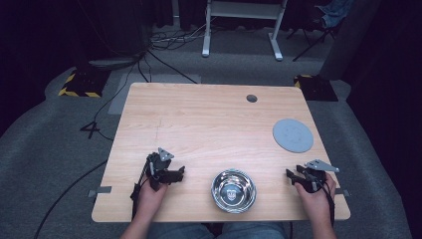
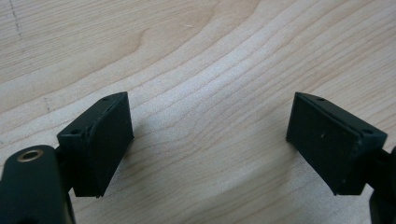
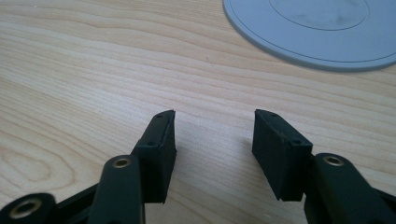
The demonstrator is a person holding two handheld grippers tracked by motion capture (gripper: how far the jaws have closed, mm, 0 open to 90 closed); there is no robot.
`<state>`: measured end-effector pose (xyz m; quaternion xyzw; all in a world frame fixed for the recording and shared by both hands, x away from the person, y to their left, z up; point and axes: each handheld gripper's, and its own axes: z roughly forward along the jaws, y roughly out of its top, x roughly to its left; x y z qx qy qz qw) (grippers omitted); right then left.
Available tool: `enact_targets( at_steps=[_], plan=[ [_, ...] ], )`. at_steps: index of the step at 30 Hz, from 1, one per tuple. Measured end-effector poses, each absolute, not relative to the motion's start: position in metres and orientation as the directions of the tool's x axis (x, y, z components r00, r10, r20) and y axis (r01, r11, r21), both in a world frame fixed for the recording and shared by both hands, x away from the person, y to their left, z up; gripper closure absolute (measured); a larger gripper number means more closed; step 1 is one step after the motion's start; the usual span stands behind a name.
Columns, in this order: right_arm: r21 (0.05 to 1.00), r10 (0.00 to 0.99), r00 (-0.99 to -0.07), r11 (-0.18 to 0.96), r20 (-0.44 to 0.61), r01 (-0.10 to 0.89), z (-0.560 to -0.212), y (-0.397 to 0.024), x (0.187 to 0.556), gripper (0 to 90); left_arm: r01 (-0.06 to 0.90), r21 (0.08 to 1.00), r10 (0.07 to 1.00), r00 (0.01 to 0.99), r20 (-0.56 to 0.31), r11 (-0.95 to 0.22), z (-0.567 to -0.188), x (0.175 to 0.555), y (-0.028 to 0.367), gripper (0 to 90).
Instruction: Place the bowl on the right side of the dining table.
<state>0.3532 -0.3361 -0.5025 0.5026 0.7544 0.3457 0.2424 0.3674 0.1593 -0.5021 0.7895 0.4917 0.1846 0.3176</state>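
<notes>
1. At the near edge of the wooden table (image 1: 209,119), a person's two forearms are coming in from the bottom of the high view, each hand gripping a black two-jaw tool.
2. The left gripper (image 1: 175,173) is sitting low over the bare wood at the near left, its jaws pointing toward the table's middle. In the left gripper view the left gripper (image 2: 210,140) is standing wide apart, with nothing but wood grain between the pads; it is grasping nothing.
3. The right gripper (image 1: 292,174) is hovering near the near right corner, its grey three-cornered plate facing up. In the right gripper view the right gripper (image 3: 215,140) is showing a clear gap between its jaws, somewhat narrower than the left one's, and it too is holding nothing.
4. Between the two tools, just inside the near edge, a shiny steel bowl (image 1: 233,190) is standing upright and well apart from both sets of jaws.
5. Farther out on the right side, a flat grey round disc (image 1: 292,135) is lying on the wood; its edge is looming ahead of the right jaws in the right gripper view (image 3: 308,28), without touching them.
6. Near the far edge, a small dark round cable port (image 1: 252,98) is sitting in the tabletop.
</notes>
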Motion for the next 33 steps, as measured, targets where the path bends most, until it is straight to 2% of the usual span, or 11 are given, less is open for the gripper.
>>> enact_targets(
  at_steps=[28, 29, 33],
  plan=[
    [0.765, 0.929, -0.369, 0.236, 0.003, 0.6, -0.502, -0.334, 0.351, 50.6, 0.659, 0.682, 0.894, 0.449, -0.019, -0.316, -0.502, 0.368, 0.159, 14.6],
    [0.754, 0.931, -0.364, 0.233, 0.009, 0.614, -0.5, -0.332, 0.351, 53.4, 0.659, 0.683, 0.894, 0.449, -0.02, -0.316, -0.502, 0.368, 0.159, 14.6],
    [0.766, 0.92, -0.393, 0.25, 0.003, 0.592, -0.49, -0.325, 0.352, 52.5, 0.659, 0.683, 0.894, 0.448, -0.02, -0.315, -0.502, 0.368, 0.159, 14.6]
  ],
)
